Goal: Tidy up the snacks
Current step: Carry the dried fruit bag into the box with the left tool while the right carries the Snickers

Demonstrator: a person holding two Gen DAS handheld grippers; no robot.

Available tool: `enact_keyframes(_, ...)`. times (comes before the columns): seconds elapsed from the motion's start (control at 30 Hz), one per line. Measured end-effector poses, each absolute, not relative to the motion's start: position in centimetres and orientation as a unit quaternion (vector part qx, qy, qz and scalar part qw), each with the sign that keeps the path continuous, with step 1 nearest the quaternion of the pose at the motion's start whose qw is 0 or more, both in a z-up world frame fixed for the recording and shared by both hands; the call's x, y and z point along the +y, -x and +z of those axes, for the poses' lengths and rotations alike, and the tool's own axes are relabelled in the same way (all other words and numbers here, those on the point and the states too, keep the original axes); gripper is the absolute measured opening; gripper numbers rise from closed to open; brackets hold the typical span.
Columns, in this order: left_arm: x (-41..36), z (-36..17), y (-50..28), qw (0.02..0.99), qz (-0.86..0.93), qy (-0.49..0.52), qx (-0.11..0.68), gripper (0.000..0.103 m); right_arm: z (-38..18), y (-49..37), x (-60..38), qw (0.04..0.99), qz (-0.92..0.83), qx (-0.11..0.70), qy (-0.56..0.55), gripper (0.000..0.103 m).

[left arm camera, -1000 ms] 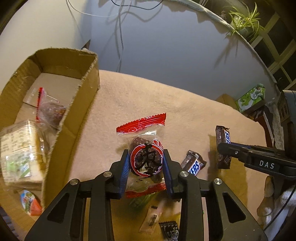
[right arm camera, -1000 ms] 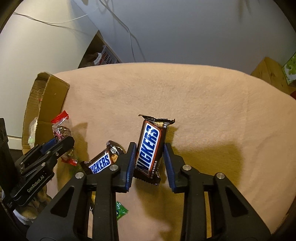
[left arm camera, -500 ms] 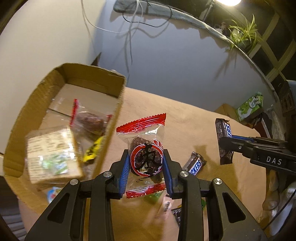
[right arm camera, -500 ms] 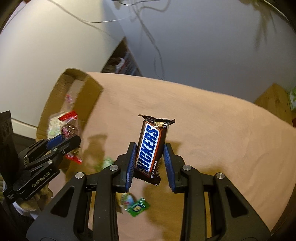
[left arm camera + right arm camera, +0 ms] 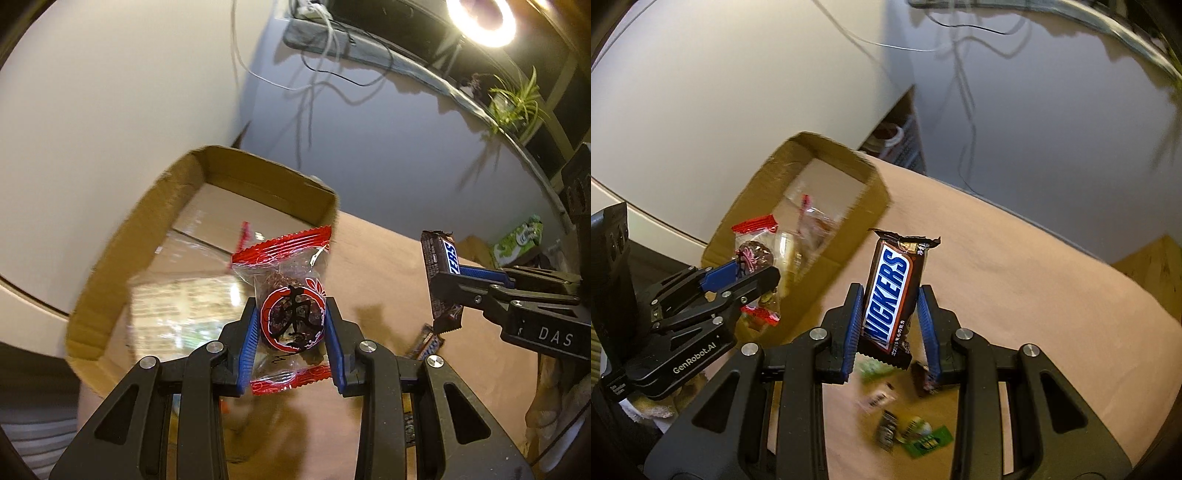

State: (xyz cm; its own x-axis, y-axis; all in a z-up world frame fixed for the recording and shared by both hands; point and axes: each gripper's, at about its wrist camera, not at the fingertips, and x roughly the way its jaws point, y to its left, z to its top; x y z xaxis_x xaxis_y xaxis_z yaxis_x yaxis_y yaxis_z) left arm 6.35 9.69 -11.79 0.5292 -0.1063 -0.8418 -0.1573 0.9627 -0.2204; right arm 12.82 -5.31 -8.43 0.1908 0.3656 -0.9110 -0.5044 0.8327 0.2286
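At the far left your cardboard box (image 5: 207,236) already held several wrapped snacks, among them a clear bag of pale pieces (image 5: 184,295) and a red-edged packet (image 5: 809,221), so part of the sorting looked done. Your left tongs (image 5: 291,328) were clamped on the red-and-clear candy packet (image 5: 288,310), raised over the near right edge of the box. To the right, your right tongs (image 5: 892,317) were clamped on the Snickers bar (image 5: 892,295), held upright above the pink surface (image 5: 1034,295). Neither was in the box yet, and a second Snickers (image 5: 426,341) plus small loose snacks (image 5: 908,432) remained on the near surface. Compared with a second earlier, both tongs had risen and swung left toward the box, whose inside now showed far more fully
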Motion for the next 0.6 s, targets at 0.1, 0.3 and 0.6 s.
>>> enact_keyframes(0.1,10.7,-11.8,-6.4,0.864,0.024,0.139,0.484,0.031,-8.3,-12.9,-3.3,0.768,0.294,0.565,0.073,0.031)
enact_keyframes(0.3,12.1,-11.8,-6.8,0.864,0.033,0.140,0.482,0.031,-8.5,-13.3,0.1,0.762,0.310,0.562,0.089,0.031)
enact_keyframes(0.6,13.7,-12.0,-7.2,0.864,0.040,0.144,0.481,0.031,-8.8,-14.5,2.9,0.756,0.321,0.562,0.096,0.031)
